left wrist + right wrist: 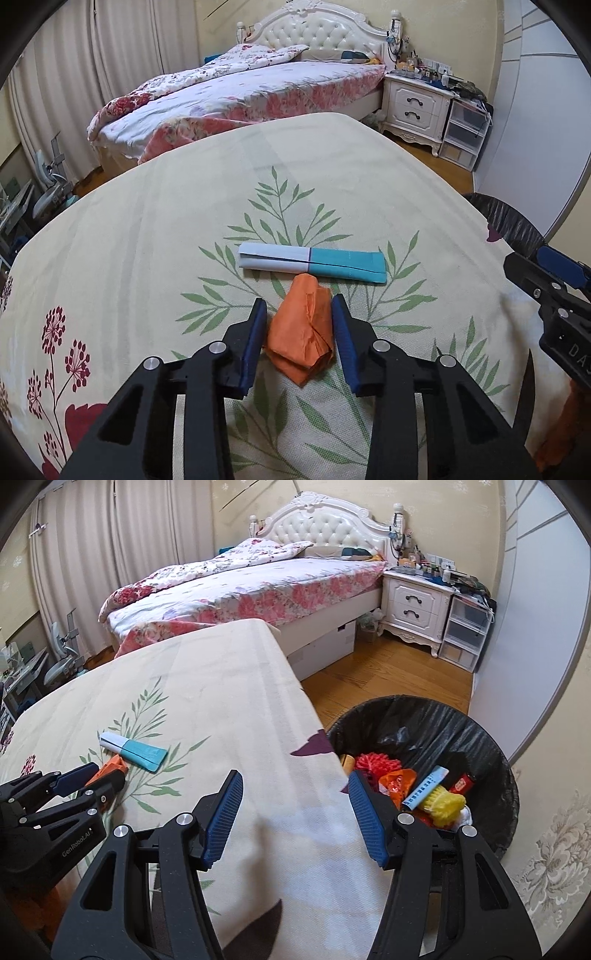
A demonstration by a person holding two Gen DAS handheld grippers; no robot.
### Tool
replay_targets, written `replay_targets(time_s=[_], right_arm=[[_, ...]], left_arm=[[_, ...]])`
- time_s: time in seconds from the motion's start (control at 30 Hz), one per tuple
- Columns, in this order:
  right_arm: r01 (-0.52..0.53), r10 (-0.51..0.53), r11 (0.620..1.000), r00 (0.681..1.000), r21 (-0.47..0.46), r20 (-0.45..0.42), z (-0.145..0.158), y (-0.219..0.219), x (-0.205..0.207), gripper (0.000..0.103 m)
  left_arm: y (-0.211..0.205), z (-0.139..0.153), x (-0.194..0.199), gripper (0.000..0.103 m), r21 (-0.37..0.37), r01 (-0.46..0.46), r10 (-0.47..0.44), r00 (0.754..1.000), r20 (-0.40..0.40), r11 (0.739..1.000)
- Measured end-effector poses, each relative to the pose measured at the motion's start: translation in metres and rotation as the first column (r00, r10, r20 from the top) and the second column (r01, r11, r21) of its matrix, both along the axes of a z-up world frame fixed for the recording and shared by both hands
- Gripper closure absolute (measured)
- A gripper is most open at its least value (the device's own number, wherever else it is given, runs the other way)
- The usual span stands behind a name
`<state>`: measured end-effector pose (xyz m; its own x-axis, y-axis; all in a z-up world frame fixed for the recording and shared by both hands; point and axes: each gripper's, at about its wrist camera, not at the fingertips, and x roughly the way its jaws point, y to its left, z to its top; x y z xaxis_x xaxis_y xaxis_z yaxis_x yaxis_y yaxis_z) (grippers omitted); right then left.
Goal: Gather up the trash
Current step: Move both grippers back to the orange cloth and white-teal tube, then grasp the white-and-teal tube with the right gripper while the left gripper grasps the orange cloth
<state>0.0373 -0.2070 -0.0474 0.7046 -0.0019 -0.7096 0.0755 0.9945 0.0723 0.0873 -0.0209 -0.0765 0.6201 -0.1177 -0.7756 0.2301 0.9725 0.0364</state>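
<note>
The collecting is being judged as partly done: several discarded pieces are already lying in the black-lined bin [491,738], though they are too jumbled to be counted exactly. Two pieces are being left on the cloth-covered worktop [147,240]: one crumpled orange paper [301,328] and one folded white-and-teal packet [314,263], touching. The orange paper is being straddled, ungripped, by the left gripper [299,312], jaws released. The right gripper [295,786] is being held spread and empty beside the bin

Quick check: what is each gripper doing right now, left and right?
Left gripper: open, straddling the orange paper wad, not yet clamped.
Right gripper: open, empty.
</note>
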Motion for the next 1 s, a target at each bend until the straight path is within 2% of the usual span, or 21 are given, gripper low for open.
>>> replay_targets(time_s=[0.2, 0.4, 0.73, 0.9, 1.0], right_arm=[[-0.069, 0.069, 0.998, 0.997, 0.0, -0.018, -0.003, 0.022, 0.01, 0.045], [-0.135, 0.136, 0.991, 0.99, 0.02, -0.038, -0.005, 0.044, 0.022, 0.044], [-0.142, 0.142, 0.99, 0.988, -0.005, -0.055, -0.006, 0.064, 0.059, 0.044], [-0.126, 0.123, 0.992, 0.986, -0.022, -0.112, -0.013, 0.066, 0.074, 0.044], [-0.137, 0.132, 0.99, 0.984, -0.042, -0.122, -0.015, 0.07, 0.071, 0.041]], left_arm=[[0.02, 0.004, -0.005, 0.067, 0.007, -0.047, 0.047, 0.999, 0.025, 0.999], [0.06, 0.006, -0.005, 0.067, 0.023, -0.143, 0.142, 0.989, 0.032, 0.989], [0.127, 0.004, -0.003, 0.067, 0.028, -0.288, 0.288, 0.958, 0.021, 0.957], [0.141, 0.005, -0.004, 0.067, 0.041, -0.312, 0.311, 0.95, 0.031, 0.949], [0.148, 0.004, -0.005, 0.067, 0.028, -0.321, 0.32, 0.947, 0.025, 0.947]])
